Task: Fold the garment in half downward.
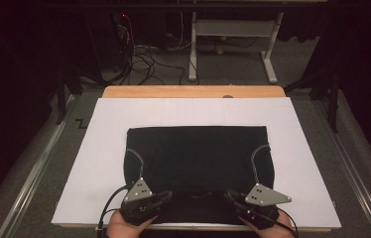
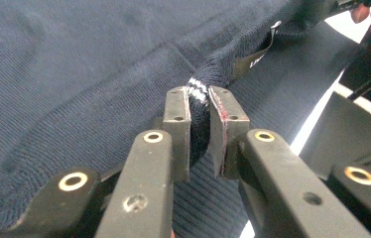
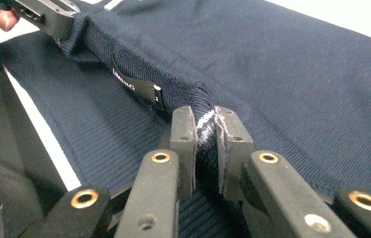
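A white board (image 1: 292,148) covers a wooden table (image 1: 193,91). At twelve o'clock, cables (image 1: 144,59) lie tangled on the grey carpet (image 1: 233,69) beside a metal table frame (image 1: 233,29). The room beyond is dark.

White board (image 1: 104,148) lies bare around the dark sweater (image 1: 198,153).

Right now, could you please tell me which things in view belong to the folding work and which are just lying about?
In use:
- dark navy knitted garment, neck edge pinched at both sides
- left gripper, shut on it
- right gripper, shut on it
- white board under the garment

Lying about:
- black cables on the floor
- grey metal table frame
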The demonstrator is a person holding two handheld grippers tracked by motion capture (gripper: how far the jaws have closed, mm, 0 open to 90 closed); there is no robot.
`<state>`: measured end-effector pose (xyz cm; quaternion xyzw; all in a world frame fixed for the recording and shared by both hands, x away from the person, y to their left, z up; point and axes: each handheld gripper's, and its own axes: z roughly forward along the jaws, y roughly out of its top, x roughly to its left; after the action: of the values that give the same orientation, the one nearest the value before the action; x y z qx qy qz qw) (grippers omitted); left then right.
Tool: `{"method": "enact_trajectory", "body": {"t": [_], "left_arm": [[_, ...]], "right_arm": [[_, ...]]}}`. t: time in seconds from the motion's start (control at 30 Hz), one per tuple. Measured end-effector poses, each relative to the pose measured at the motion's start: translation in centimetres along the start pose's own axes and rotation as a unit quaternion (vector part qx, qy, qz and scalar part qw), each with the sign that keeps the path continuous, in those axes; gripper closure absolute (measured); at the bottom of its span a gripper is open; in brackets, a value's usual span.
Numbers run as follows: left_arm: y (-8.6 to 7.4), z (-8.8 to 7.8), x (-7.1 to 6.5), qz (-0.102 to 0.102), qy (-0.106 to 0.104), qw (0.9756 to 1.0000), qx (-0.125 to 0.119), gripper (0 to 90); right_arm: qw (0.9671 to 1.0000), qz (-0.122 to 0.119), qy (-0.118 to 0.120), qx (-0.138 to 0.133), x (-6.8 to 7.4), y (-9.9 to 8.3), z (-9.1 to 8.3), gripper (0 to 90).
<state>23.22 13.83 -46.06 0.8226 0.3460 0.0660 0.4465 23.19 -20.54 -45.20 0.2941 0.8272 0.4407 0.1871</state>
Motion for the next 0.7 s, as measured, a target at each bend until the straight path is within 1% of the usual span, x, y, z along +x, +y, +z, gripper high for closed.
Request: {"method": "enact_trajectory", "body": {"t": [0.07, 0.1, 0.3, 0.4, 0.5, 0.53, 0.6, 0.67, 0.7], "left_arm": [[-0.2, 0.1, -0.1, 0.001, 0.0, 1.0, 0.005, 75.8], [-0.3, 0.1, -0.2, 0.001, 0.0, 1.0, 0.006, 75.6], [-0.5, -0.2, -0.6, 0.005, -0.002, 1.0, 0.002, 75.1], [-0.6, -0.5, -0.8, 0.005, -0.012, 0.9999, -0.001, 72.6], [-0.6, -0.9, -0.9, -0.008, -0.03, 0.9993, -0.021, 65.1], [-0.5, -1.0, -0.9, -0.009, -0.029, 0.9992, -0.028, 63.4], [-0.4, -1.2, -0.9, -0.007, -0.02, 0.9991, -0.037, 61.0], [-0.4, -1.4, -0.8, -0.01, -0.016, 0.9989, -0.043, 60.8], [-0.4, -1.4, -0.7, -0.01, -0.012, 0.9989, -0.043, 58.1]], "right_arm": [[1.0, 0.001, 0.003, 0.004, 0.2, -0.2, 0.0, 81.4], [1.0, -0.002, 0.004, 0.006, 0.2, -0.3, 0.1, 81.4], [0.9999, -0.005, 0.006, 0.007, 0.7, -0.6, -0.3, 81.3], [0.9999, -0.003, 0.009, 0.005, 0.8, -0.7, -0.6, 80.2], [0.9999, 0.001, 0.016, -0.002, 0.9, -0.8, -1.0, 75.9], [0.9998, 0.001, 0.018, -0.007, 0.9, -0.7, -1.1, 74.1], [0.9996, 0.006, 0.023, -0.018, 0.9, -0.6, -1.3, 72.8], [0.9994, 0.007, 0.022, -0.024, 0.9, -0.4, -1.5, 71.5], [0.9994, 0.008, 0.02, -0.025, 0.8, -0.4, -1.5, 70.5]]}}
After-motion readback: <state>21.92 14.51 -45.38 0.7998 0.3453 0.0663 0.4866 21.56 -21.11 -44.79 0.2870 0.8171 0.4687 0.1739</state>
